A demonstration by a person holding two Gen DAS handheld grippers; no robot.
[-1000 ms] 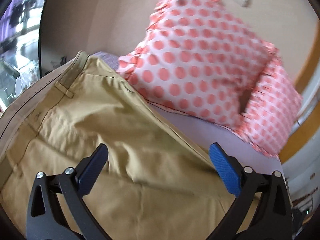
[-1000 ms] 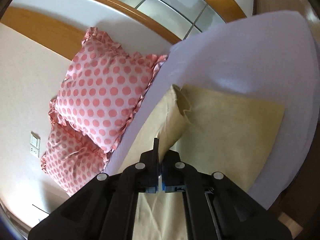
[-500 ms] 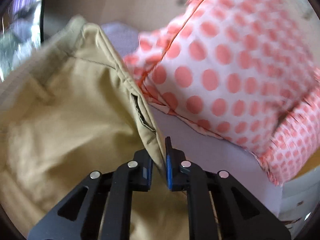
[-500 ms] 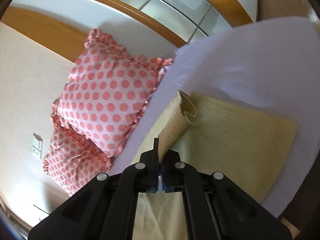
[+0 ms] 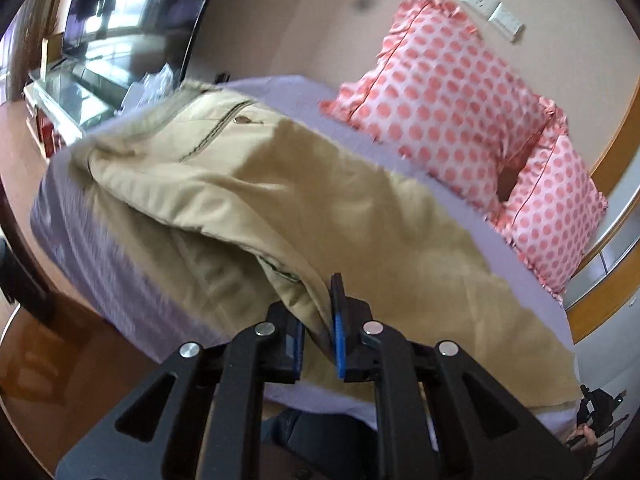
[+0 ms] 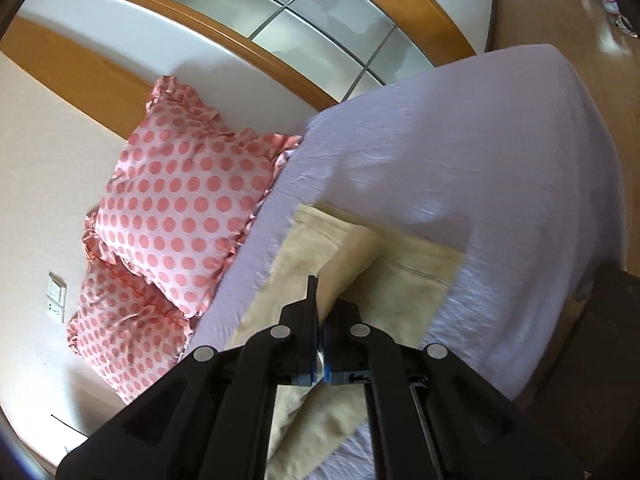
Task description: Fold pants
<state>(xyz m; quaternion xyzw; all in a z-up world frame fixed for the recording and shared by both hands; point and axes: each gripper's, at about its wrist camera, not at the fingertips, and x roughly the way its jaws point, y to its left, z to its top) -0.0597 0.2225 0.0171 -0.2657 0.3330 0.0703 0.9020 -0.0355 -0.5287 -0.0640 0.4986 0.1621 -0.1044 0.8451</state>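
Observation:
Tan pants lie on a bed with a lilac sheet. My left gripper is shut on an edge of the pants near the waist end and lifts a fold of cloth over the rest. A back pocket with a button shows at the far end. My right gripper is shut on the leg end of the pants, which curls up from the flat cloth below it.
Two pink polka-dot pillows lean on the wall at the head of the bed, also in the right wrist view. A dark mirror and a glass cabinet stand beyond the far end. Wooden floor lies beside the bed.
My left gripper closed on the pants edge and pulled back and up, dragging the fold with it. My right gripper stayed shut on the leg end and rose a little.

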